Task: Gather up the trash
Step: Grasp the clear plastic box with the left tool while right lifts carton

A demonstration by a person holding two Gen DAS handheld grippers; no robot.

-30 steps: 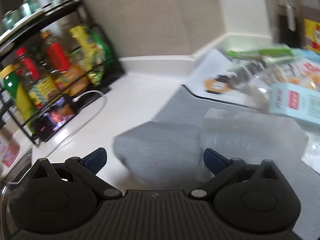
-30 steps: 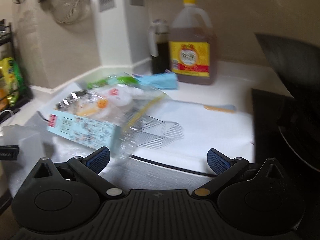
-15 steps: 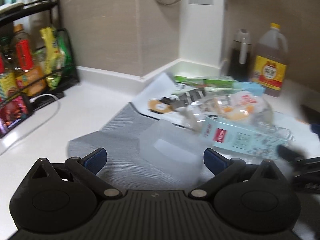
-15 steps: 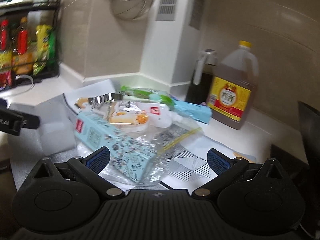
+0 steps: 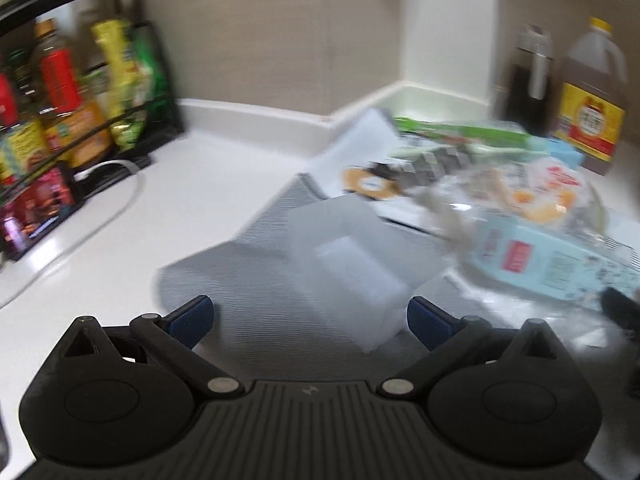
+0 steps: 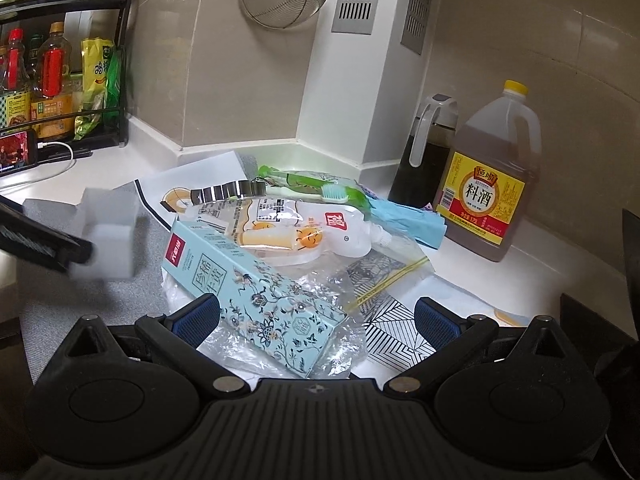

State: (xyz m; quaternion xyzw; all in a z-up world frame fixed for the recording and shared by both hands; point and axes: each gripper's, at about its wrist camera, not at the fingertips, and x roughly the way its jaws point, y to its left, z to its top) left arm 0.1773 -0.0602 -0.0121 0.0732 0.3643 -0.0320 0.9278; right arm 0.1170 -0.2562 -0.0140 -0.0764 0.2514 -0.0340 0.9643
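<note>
Pale blue, the flowered carton (image 6: 256,292) tops the trash heaped toward the worktop's back corner, gathered for easy picking. The right hand-held gripper (image 6: 318,318) hangs wide above it; the left hand-held gripper (image 5: 310,318) spreads wide, empty, before a translucent box (image 5: 352,264).

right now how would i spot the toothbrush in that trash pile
Start at the big cooking wine jug with the yellow cap by the wall. Left of it lies the trash pile; near its back, on a green wrapper, rests the toothbrush, the only thing with a mint-green bristled head.
</note>
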